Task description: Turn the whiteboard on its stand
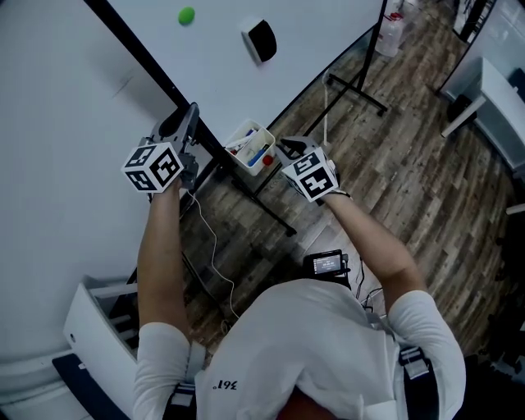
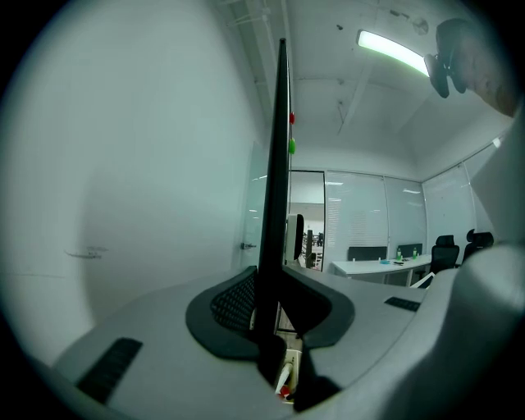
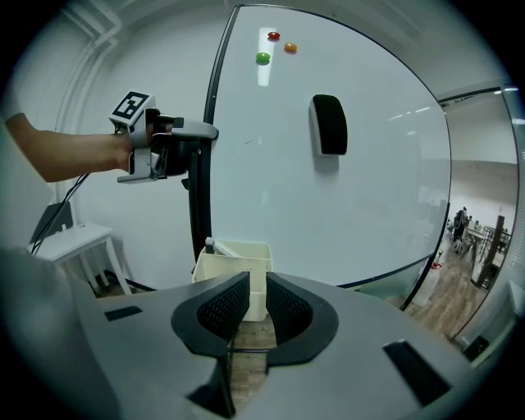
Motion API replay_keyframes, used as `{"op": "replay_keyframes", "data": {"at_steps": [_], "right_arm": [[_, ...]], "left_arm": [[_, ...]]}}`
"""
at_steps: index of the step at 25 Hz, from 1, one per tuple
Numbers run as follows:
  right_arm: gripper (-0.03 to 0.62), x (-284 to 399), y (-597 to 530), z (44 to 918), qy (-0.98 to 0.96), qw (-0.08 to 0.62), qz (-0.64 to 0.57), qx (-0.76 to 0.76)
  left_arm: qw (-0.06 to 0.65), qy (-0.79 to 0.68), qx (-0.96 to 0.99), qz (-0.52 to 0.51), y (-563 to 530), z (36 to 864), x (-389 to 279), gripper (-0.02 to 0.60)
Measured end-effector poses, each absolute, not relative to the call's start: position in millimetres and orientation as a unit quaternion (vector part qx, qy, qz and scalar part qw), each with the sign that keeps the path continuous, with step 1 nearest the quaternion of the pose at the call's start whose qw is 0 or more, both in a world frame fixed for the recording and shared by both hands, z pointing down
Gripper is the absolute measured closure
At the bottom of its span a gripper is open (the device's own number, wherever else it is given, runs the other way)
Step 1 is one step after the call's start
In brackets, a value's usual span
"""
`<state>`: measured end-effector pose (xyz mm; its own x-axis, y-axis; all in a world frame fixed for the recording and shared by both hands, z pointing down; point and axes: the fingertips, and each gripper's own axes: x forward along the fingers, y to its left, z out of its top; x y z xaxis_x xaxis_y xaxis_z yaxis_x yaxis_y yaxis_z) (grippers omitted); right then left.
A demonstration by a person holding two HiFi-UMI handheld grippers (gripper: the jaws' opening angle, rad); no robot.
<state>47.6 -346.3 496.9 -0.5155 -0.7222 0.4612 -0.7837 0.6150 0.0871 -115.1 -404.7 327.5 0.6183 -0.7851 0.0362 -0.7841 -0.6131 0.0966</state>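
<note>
The whiteboard [image 1: 221, 57] stands on its black stand [image 1: 264, 207], with a black eraser [image 1: 261, 39] and a green magnet [image 1: 187, 15] stuck to its face. My left gripper [image 1: 187, 135] is shut on the board's black side frame [image 2: 279, 164], which runs up between the pads [image 2: 234, 299]. In the right gripper view the left gripper [image 3: 193, 143] clamps that same edge of the whiteboard [image 3: 369, 189]. My right gripper [image 1: 289, 150] hovers just right of the white pen tray [image 1: 250, 148]; its jaws stand slightly apart with nothing between them, pointing at the tray [image 3: 238, 262].
The stand's far leg [image 1: 357, 90] rests on the wood floor, with a bottle [image 1: 392, 33] beside it. A white desk [image 1: 500, 107] is at the right, a low white shelf [image 1: 90, 320] at the lower left. A thin cable [image 1: 215, 246] hangs under the left arm.
</note>
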Motion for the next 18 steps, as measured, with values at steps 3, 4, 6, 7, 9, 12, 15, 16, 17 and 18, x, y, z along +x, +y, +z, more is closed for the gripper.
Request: {"op": "replay_keyframes", "data": {"at_steps": [3, 4, 6, 7, 9, 12, 15, 16, 17, 18], "right_arm": [[0.517, 58, -344, 502, -0.864, 0.239, 0.063, 0.439], [0.517, 57, -342, 509, -0.862, 0.24, 0.063, 0.441], [0.517, 51, -336, 521, -0.86, 0.245, 0.063, 0.444], [0.517, 50, -333, 520, -0.859, 0.245, 0.065, 0.444], [0.517, 51, -329, 514, -0.859, 0.245, 0.068, 0.444], [0.517, 50, -327, 511, -0.862, 0.243, 0.062, 0.441], [0.517, 53, -328, 504, -0.866, 0.24, 0.061, 0.434], [0.517, 52, -327, 503, -0.867, 0.24, 0.061, 0.432], [0.517, 51, -326, 502, -0.868, 0.239, 0.063, 0.43], [0.517, 49, -324, 501, -0.869, 0.239, 0.066, 0.429]], "left_arm": [[0.053, -0.438, 0.897, -0.007, -405, 328, -112, 0.497], [0.053, -0.438, 0.898, -0.009, -403, 333, -116, 0.497], [0.054, -0.437, 0.898, -0.013, -397, 342, -128, 0.497], [0.054, -0.438, 0.897, -0.014, -395, 341, -131, 0.497], [0.054, -0.438, 0.897, -0.014, -389, 334, -133, 0.497], [0.053, -0.44, 0.896, -0.013, -381, 329, -139, 0.497], [0.054, -0.442, 0.895, -0.011, -377, 318, -137, 0.497], [0.054, -0.443, 0.895, -0.01, -375, 317, -138, 0.497], [0.055, -0.444, 0.894, -0.01, -372, 316, -140, 0.497], [0.056, -0.444, 0.894, -0.009, -370, 316, -141, 0.497]]}}
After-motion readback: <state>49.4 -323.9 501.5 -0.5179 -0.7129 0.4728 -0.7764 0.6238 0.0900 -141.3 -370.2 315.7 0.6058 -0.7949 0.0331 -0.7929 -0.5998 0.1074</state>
